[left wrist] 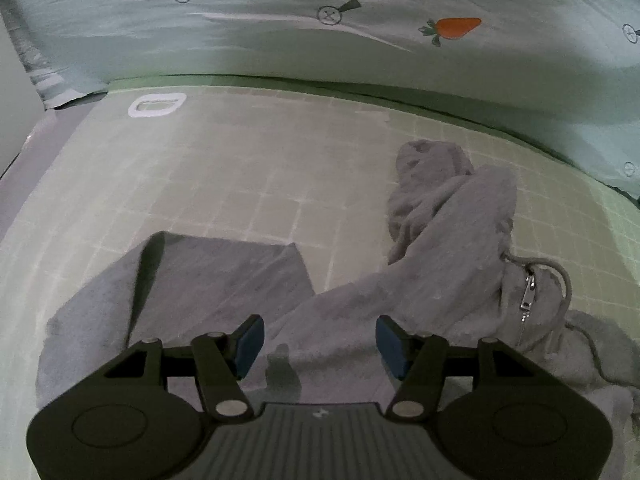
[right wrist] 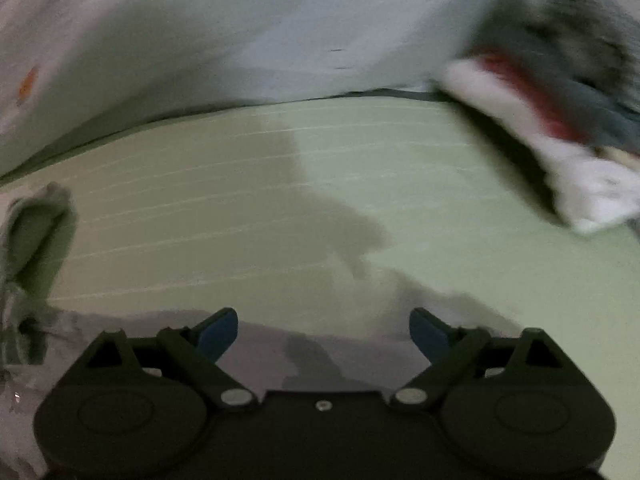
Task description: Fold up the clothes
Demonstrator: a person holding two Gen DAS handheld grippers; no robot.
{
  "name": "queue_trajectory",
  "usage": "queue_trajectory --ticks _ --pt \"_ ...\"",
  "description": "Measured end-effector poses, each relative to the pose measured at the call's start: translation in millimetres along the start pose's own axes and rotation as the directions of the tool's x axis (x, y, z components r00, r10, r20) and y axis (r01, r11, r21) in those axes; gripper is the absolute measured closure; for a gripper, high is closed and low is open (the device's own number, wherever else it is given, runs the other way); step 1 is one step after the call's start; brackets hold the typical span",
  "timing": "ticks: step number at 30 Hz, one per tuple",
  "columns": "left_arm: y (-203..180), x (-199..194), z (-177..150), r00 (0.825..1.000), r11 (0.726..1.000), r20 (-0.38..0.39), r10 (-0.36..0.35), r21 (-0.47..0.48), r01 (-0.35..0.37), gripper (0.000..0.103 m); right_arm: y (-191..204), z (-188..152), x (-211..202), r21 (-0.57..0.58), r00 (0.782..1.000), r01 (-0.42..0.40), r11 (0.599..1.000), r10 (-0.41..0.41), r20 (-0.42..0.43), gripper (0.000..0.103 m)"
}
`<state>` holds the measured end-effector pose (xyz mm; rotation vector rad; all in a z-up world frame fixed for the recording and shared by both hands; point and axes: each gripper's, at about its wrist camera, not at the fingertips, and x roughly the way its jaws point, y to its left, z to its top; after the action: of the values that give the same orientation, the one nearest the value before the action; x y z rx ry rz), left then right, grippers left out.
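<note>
A soft grey fleece hoodie (left wrist: 440, 264) with a metal zipper pull (left wrist: 529, 288) and cord lies rumpled on the pale green gridded mat (left wrist: 248, 184), bunched toward two o'clock. The left tongs (left wrist: 318, 340) hang parted over its fabric, gripping nothing. The right tongs (right wrist: 323, 336) gape wide and empty over its smooth hem at six o'clock; blurred folded clothes (right wrist: 560, 128) sit at two o'clock.

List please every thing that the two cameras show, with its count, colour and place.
grey hoodie: one, grey, crumpled on the mat, partly under the left hand-held gripper
zipper pull: one, silver, on the hoodie's right side
green mat: one, pale green with white grid lines, under the hoodie
patterned sheet: one, pale blue-grey with a carrot print, behind the mat
pile of clothes: one, white, red and dark, blurred, at the mat's far right
left hand-held gripper: one, black with blue pads, open above the hoodie
right hand-held gripper: one, black with blue pads, open
</note>
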<state>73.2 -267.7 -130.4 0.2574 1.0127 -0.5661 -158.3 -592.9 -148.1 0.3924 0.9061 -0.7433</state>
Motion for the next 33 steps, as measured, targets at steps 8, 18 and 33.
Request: queue_trajectory --ticks 8,18,33 --pt "-14.7 15.6 2.0 0.999 0.999 -0.049 -0.016 0.040 0.018 0.036 71.2 -0.2 29.4 -0.135 0.976 -0.217 0.967 0.215 -0.030 0.025" --pt "-1.8 31.9 -20.7 0.993 0.999 -0.117 -0.018 -0.029 0.015 0.034 97.2 -14.8 30.6 -0.269 0.961 -0.276 0.923 0.268 -0.069 0.024" --pt "8.0 18.8 -43.3 0.996 0.996 -0.079 -0.047 -0.083 0.041 0.033 45.6 -9.4 -77.6 -0.208 0.951 -0.084 0.975 0.141 0.276 0.102"
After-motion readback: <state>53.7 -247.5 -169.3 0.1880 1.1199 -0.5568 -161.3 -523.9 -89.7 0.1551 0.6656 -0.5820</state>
